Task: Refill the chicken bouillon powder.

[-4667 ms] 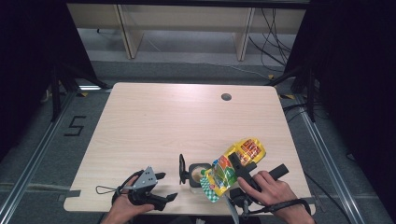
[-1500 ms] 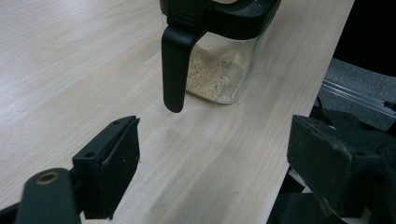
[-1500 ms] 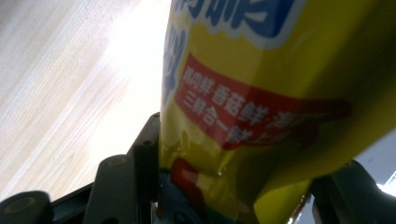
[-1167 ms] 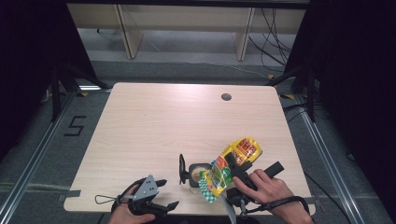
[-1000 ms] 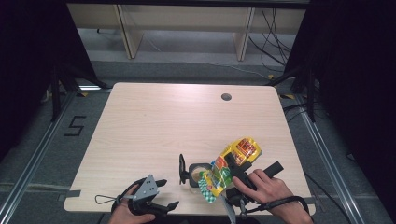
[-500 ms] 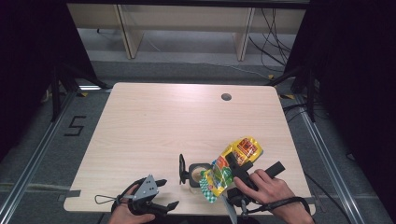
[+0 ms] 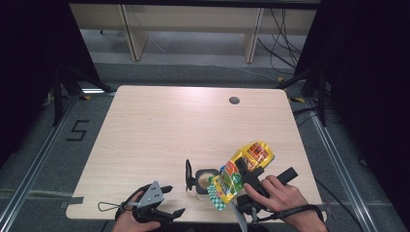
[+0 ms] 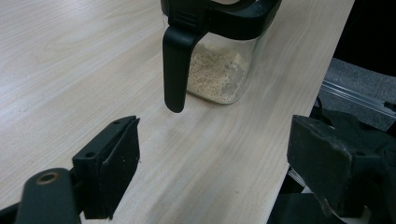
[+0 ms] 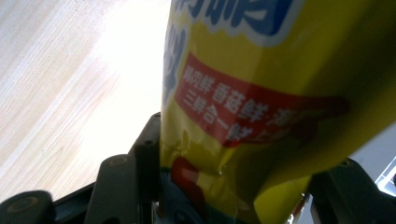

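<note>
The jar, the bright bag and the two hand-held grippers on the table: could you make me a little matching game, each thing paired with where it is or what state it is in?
Things:
1. glass jar
2. yellow bag
3. left gripper
4. right gripper

States:
a. jaws apart, empty, pointed at the jar's black handle
b. tilted, lower end over the jar's mouth
c. stands near the table's front edge, with pale crumbs inside
d. clamped on the bag

Pairs: 1-c, 2-b, 3-a, 4-d
</note>
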A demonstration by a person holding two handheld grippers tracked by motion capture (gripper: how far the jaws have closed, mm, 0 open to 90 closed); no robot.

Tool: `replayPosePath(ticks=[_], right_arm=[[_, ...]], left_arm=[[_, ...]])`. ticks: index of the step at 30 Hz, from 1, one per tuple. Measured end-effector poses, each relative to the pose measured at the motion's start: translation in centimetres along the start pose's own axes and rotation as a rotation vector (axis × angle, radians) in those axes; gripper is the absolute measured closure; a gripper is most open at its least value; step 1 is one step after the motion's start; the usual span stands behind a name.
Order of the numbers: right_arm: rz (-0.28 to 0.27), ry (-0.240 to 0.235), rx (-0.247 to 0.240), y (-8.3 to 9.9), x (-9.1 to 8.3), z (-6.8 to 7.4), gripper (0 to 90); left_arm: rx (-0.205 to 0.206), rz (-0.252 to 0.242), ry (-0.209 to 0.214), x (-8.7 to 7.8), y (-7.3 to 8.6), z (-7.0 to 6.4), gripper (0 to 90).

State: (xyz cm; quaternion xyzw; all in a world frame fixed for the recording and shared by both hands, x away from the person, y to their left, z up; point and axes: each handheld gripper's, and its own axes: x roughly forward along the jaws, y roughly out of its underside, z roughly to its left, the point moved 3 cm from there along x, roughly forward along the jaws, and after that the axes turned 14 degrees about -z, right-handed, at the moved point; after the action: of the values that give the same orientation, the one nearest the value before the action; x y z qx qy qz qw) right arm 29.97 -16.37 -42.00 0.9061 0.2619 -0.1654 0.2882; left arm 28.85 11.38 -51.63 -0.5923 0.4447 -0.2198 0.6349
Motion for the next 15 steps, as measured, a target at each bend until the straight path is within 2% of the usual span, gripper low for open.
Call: replayPosePath(ticks=[1, 2, 4, 5, 6, 14, 15], right_arm=[[-0.002, 0.001, -0.015, 0.09, -0.07, -0.13, 46.4], [0.004, 0.004, 0.006, 0.09, -0.14, -0.04, 46.4], [0.004, 0.007, 0.001, 0.18, -0.24, -0.15, 46.5], [0.009, 0.009, 0.012, 0.21, -0.36, -0.14, 46.4], [0.006, 0.006, -0.01, 0.28, -0.38, -0.3, 46.4], [-0.001, 0.002, -0.005, 0.3, -0.31, -0.22, 46.5], [0.005, 0.002, 0.014, 0.2, -0.27, -0.05, 46.5]], left_arm=[[0.003, 0.002, -0.002, -0.01, 0.01, 0.03, 16.7], [0.004, 0.004, -0.002, -0.01, 0.01, 0.05, 16.8], [0.024, 0.025, -0.001, -0.1, 0.03, 0.23, 16.7], [0.015, 0.017, 0.001, -0.08, 0.02, 0.15, 16.8], [0.003, 0.007, 0.002, -0.03, 0.01, 0.04, 16.7], [0.016, 0.005, 0.006, -0.06, -0.05, 0.12, 16.8], [0.016, 0.003, 0.005, -0.06, -0.05, 0.11, 16.8]])
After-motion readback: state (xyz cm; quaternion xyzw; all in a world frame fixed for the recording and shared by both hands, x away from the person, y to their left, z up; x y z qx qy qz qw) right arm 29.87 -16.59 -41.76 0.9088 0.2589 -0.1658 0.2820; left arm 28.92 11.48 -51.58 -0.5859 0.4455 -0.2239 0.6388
